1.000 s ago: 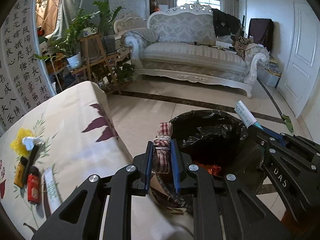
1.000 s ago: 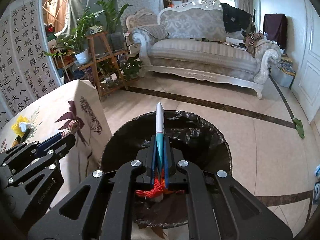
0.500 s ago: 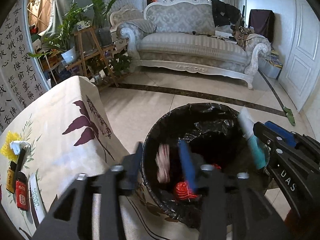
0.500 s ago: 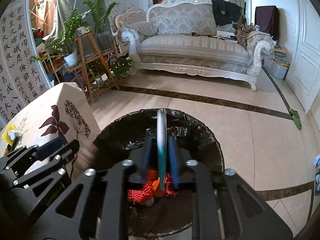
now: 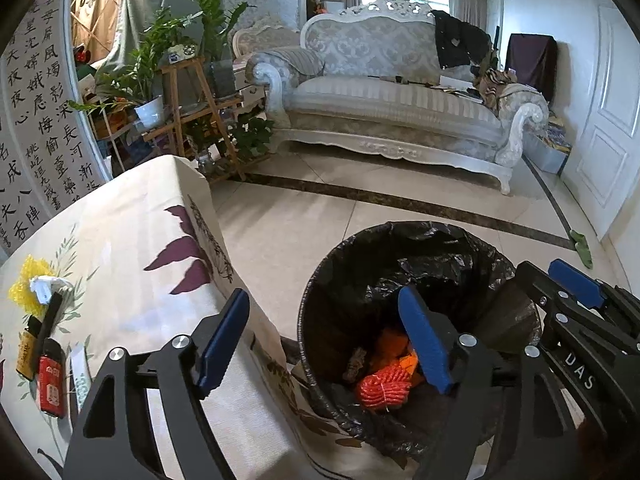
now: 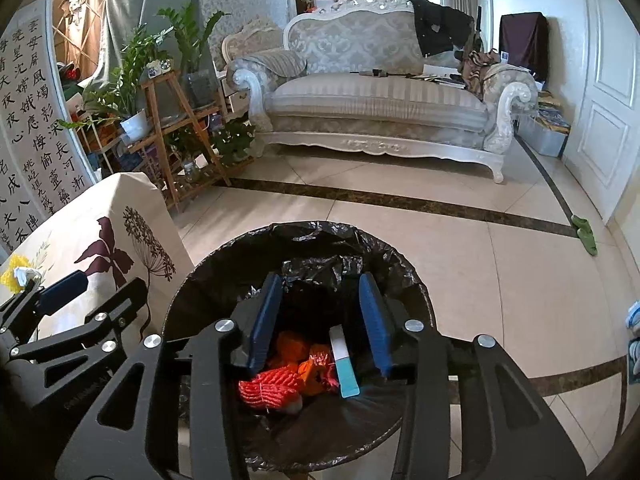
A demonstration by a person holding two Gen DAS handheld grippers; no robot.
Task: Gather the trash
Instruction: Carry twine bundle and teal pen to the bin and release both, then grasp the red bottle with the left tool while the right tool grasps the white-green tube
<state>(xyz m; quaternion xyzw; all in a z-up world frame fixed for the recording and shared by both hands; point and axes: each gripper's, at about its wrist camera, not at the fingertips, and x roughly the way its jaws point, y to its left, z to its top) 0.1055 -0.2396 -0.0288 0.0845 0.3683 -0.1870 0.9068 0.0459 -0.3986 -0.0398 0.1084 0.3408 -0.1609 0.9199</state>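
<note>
Blue-padded fingers of the right gripper [image 6: 323,320] stand spread apart and hold nothing, poised directly above the mouth of a round trash bin [image 6: 192,284] lined with a black plastic bag. Below and between them, inside the bin, a white-and-teal tube [image 6: 345,362] lies on end against the liner, beside a coil of red cord [image 6: 269,387] and crumpled orange scraps [image 6: 294,346]. The left gripper [image 5: 326,342] is likewise spread wide and empty; its right finger hangs over the bin's rim while its left finger sits above the edge of a table draped in a cream cloth printed with purple leaves [image 5: 132,280]. In the left wrist view the red cord [image 5: 382,388] and orange scraps [image 5: 394,346] show at the bottom of the bin [image 5: 320,272], and the right gripper [image 5: 576,284] enters from the right, over the far rim. Still on the tablecloth, near its left edge, are a small red-labelled bottle [image 5: 51,383], an amber bottle [image 5: 27,354], a white tube [image 5: 80,376], a dark stick-like object [image 5: 52,314], a wad of white paper [image 5: 44,285] and a piece of yellow netting [image 5: 25,288]. Beyond the bin, an ornate white sofa [image 6: 376,104] stands on a tiled floor, with potted plants on a wooden stand [image 6: 160,92] to its left.
</note>
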